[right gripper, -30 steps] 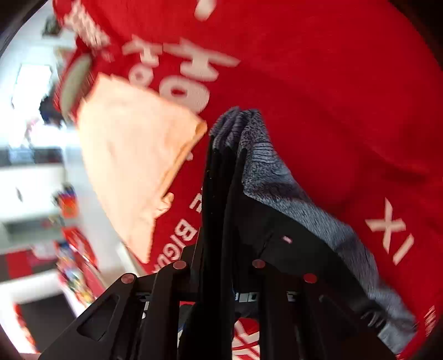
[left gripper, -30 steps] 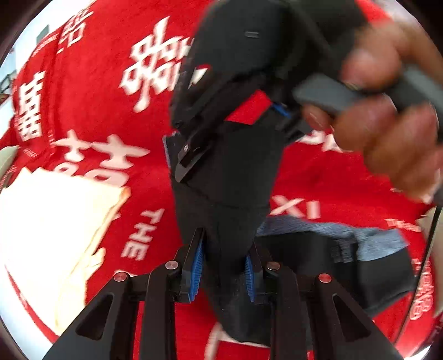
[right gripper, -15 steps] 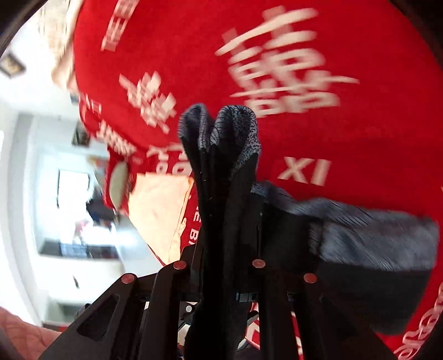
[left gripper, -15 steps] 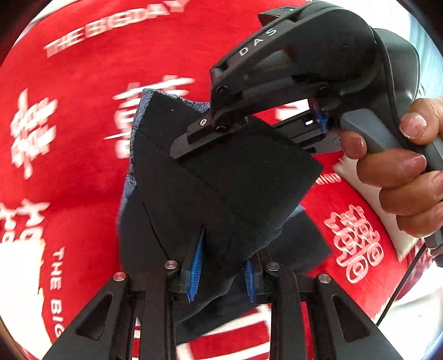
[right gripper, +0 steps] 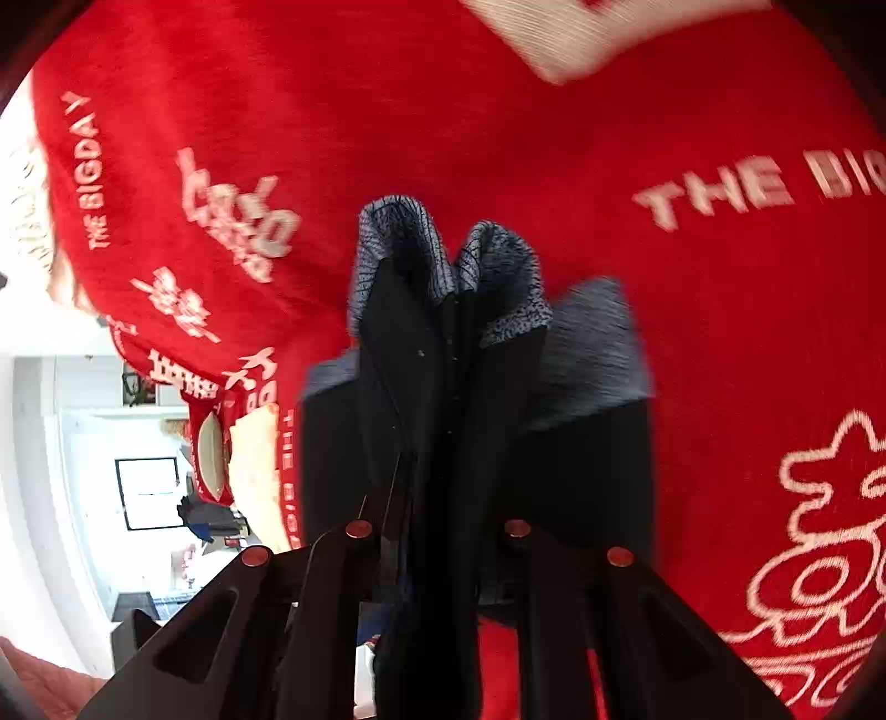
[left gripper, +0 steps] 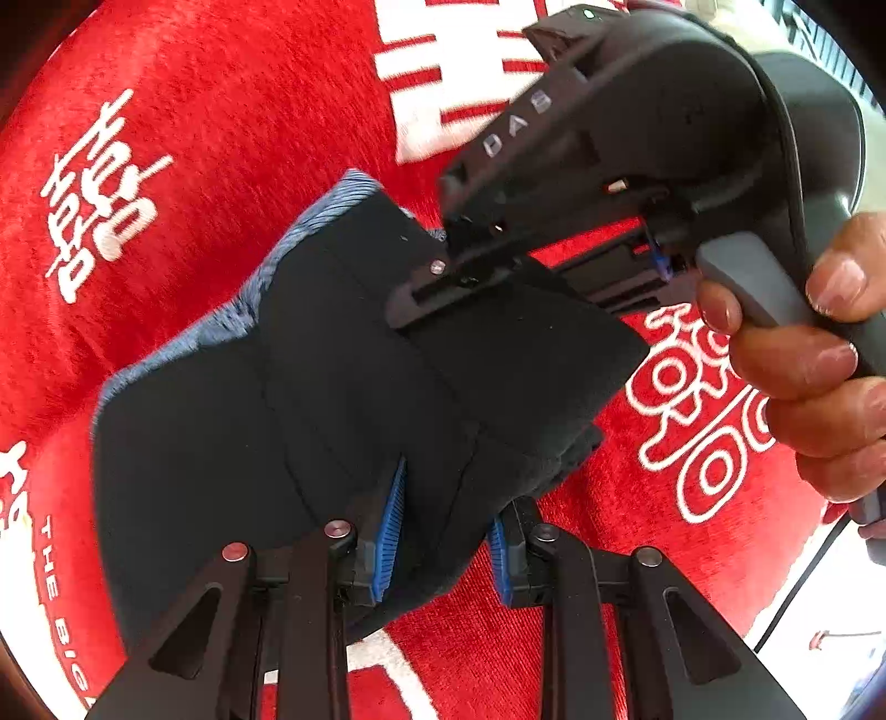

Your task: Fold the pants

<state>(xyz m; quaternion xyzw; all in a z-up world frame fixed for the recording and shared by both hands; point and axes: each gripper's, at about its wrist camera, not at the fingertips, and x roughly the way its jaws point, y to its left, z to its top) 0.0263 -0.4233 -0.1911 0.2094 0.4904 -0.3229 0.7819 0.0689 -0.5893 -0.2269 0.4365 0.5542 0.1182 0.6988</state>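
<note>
Pants (left gripper: 343,387) clamped by left gripper (left gripper: 443,520), person's hand (left gripper: 819,360) only in left view.

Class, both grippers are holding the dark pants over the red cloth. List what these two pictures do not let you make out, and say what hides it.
- Right wrist view: the right gripper's pads, buried in the pants.
- Left wrist view: the pants' lower end, cut off behind the left gripper.
- Right wrist view: the pale cloth at the top, blurred and cropped.

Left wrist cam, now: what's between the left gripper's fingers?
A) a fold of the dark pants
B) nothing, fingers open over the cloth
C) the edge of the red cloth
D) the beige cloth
A: the left gripper has its blue-padded fingers closed on a fold of the dark pants.
</note>
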